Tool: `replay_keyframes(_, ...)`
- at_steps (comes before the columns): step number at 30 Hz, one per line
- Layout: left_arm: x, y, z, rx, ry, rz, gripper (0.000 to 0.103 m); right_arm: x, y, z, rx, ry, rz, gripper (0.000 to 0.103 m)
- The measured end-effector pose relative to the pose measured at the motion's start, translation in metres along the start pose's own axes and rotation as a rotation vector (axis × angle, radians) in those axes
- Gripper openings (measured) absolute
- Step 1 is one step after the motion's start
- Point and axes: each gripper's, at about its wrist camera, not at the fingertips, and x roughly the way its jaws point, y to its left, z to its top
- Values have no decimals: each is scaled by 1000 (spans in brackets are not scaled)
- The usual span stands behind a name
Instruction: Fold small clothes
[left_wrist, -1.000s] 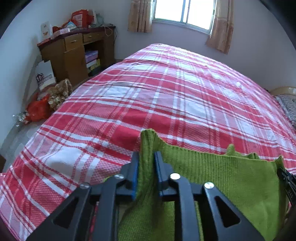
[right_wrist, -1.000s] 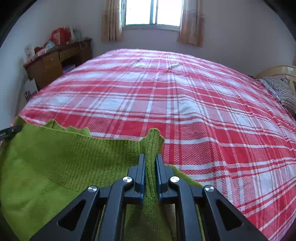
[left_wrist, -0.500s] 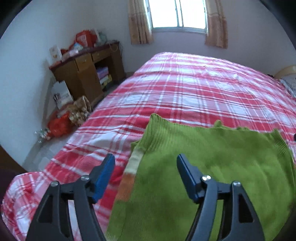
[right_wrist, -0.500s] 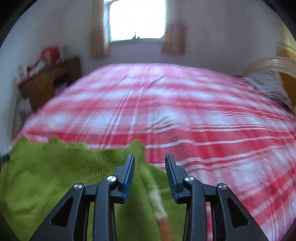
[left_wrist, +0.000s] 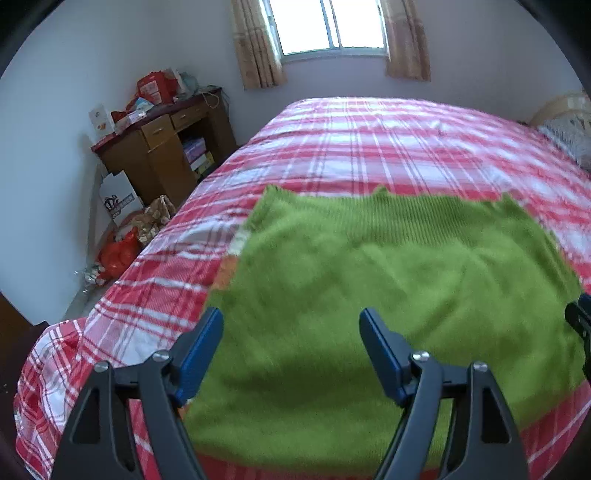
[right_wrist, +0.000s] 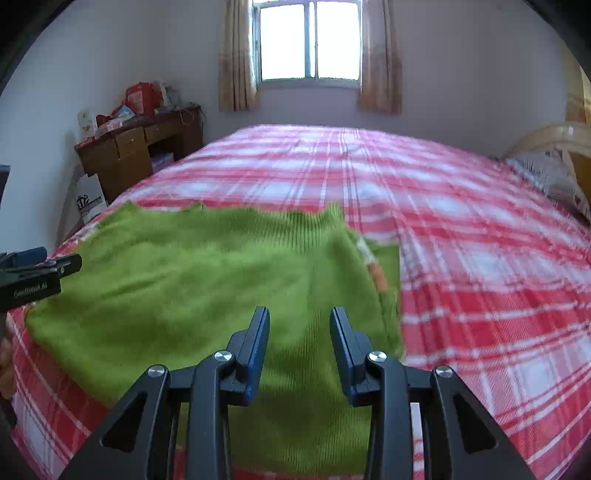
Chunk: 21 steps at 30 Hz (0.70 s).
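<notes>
A green knitted garment (left_wrist: 388, 295) is seen spread flat near the front edge of a bed covered by a red and white plaid bedspread (left_wrist: 369, 147), its ribbed edge turned toward the window (left_wrist: 325, 26). An orange and cream strip is visible along the garment's left side in the left wrist view, and a similar strip shows at its right side in the right wrist view. The left gripper (left_wrist: 291, 343) is held above the left part of the garment, pointed across the bed toward the far wall; its jaws are spread wide and nothing is held between them. The right gripper (right_wrist: 299, 339) is held above the right part of the garment, aimed the same way; its jaws are parted, more narrowly than the left pair, and nothing is clasped. Whether either gripper touches the knit below cannot be told. The tip of the right gripper is caught at the right edge of the left wrist view, and part of the left gripper is seen at the left edge of the right wrist view. A wooden desk (left_wrist: 162, 147) piled with boxes and bags is placed against the wall left of the bed, and curtains (right_wrist: 236, 55) are hung at both sides of the window. A patterned pillow (right_wrist: 550, 177) is laid at the right end of the bed.
</notes>
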Motion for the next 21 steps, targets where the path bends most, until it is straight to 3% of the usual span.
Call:
replay_keyframes(3, 0, -7, -10, 21, 13, 20, 79, 8, -7, -15, 19, 50, -15, 35)
replay_keyframes(14, -6, 2, -33, 24, 35, 52, 79, -1, -26, -30, 84, 62, 17, 33)
replay_keyframes(18, -8, 15, -40, -2, 40, 44, 82, -11, -27, -39, 85, 89, -32, 33)
replay_keyframes(21, -6, 24, -50, -18, 43, 61, 86, -31, -19, -41, 67, 48, -88, 33)
